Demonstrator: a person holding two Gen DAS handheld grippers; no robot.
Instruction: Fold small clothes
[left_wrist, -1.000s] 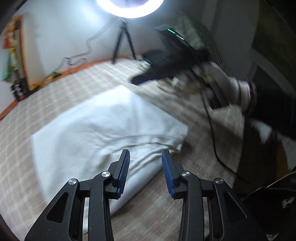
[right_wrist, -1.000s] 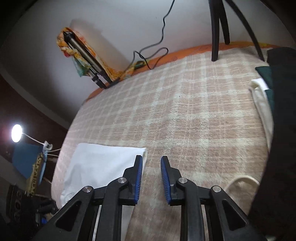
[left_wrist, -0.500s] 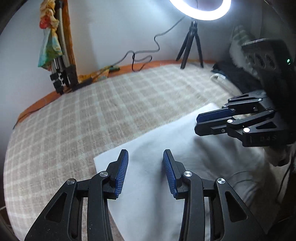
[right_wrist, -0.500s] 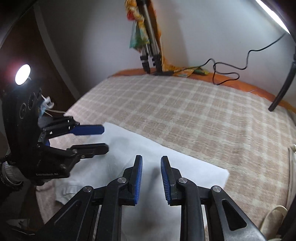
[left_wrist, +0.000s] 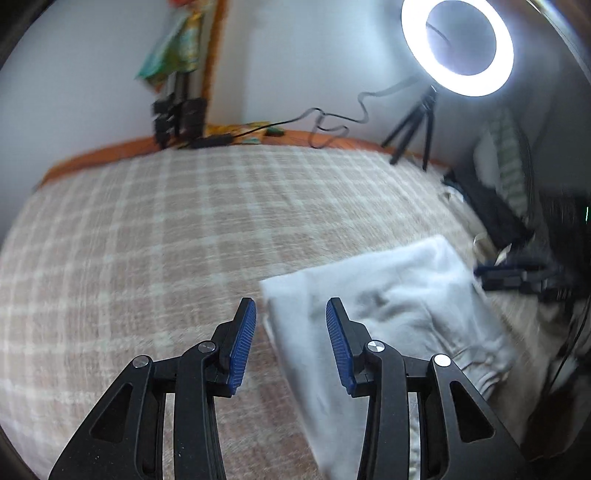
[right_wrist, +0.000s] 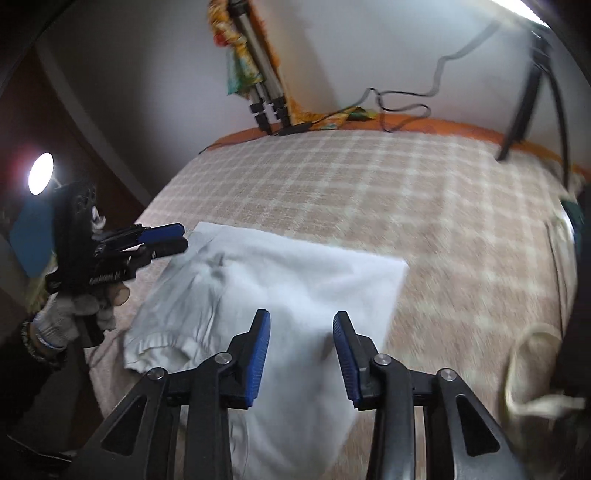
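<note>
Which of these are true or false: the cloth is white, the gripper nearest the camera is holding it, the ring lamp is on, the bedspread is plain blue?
1. The folded white cotton garment lies on the bed. True.
2. The right gripper clamps it. False: it is open, holding nothing.
3. The round ring lamp is lit. True.
4. The bedspread is plain blue. False: it is beige checked.
5. The left gripper is open. True.

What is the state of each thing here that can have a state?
white garment: lying on the bed, partly folded, wrinkled, held by no gripper.
left gripper: open, empty, over the garment's edge.
right gripper: open, empty, above the garment.
ring light: switched on.
plaid blanket: spread flat.
</note>
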